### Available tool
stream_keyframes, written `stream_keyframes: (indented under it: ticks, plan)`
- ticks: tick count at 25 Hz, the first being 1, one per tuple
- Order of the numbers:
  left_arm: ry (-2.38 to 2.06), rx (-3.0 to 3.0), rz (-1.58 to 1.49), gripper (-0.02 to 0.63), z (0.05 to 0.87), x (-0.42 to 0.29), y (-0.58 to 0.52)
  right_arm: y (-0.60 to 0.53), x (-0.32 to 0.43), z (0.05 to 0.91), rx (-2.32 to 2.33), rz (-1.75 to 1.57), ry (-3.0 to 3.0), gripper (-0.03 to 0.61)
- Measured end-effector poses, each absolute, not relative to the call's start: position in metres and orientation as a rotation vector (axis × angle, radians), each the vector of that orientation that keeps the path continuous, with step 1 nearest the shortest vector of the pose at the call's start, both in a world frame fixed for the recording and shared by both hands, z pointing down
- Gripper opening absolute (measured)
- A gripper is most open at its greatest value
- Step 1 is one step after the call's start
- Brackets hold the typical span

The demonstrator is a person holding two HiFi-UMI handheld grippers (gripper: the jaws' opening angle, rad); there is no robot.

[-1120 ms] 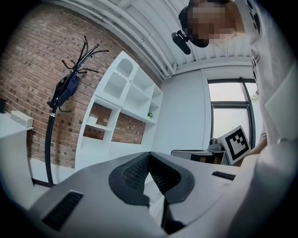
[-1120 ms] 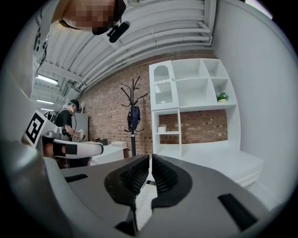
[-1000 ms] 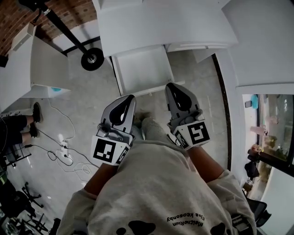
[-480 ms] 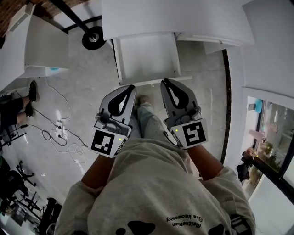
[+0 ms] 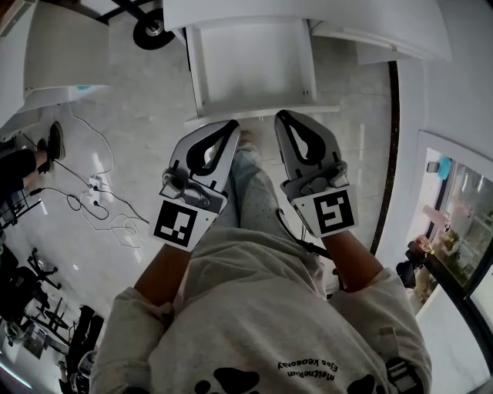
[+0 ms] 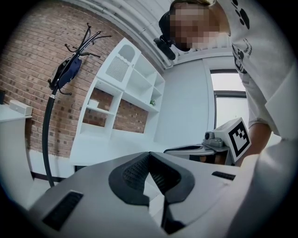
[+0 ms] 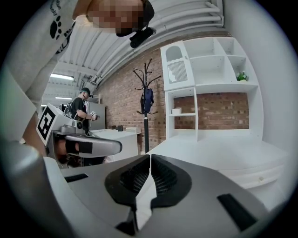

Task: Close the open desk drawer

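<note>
The white desk [image 5: 231, 9] sits at the top of the head view, its open drawer [image 5: 250, 69] pulled out toward me and bare inside. The drawer's front panel [image 5: 323, 108] runs just ahead of both grippers. My left gripper [image 5: 229, 127] is shut and holds nothing, its tips just short of the panel. Beside it my right gripper [image 5: 283, 117] is also shut and holds nothing, its tips at the panel's edge; whether they touch I cannot tell. The left gripper view shows the left gripper's [image 6: 149, 154] jaws met. The right gripper view shows the right gripper's [image 7: 150, 156] jaws met.
A coat stand's round base [image 5: 152, 29] stands left of the desk, and a white cabinet [image 5: 54, 61] further left. Cables and a power strip [image 5: 96, 188] lie on the floor. A white shelf unit [image 7: 209, 88] backs the desk. Another person [image 7: 84, 109] stands far off.
Both grippers have sunk lower and now sit side by side at the drawer's front panel. The drawer has slid up in the head view and still stands open.
</note>
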State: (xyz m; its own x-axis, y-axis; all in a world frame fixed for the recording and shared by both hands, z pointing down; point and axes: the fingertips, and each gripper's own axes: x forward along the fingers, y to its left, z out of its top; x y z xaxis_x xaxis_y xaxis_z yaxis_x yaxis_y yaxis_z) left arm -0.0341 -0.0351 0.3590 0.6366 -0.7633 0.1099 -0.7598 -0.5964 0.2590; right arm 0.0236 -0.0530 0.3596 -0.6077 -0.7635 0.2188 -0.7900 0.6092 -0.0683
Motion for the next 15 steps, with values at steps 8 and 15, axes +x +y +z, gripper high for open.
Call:
stream_keyframes:
  ticks: [8, 15]
  plan:
    - [-1.189, 2.553, 0.048, 0.018, 0.415, -0.028, -0.039, -0.056, 0.022, 0.414, 1.254, 0.277, -2.634, 0.032]
    - [-1.168, 2.506, 0.059, 0.018, 0.455, -0.021, -0.038, -0.047, 0.017, 0.459, 1.214, 0.308, -2.61, 0.032]
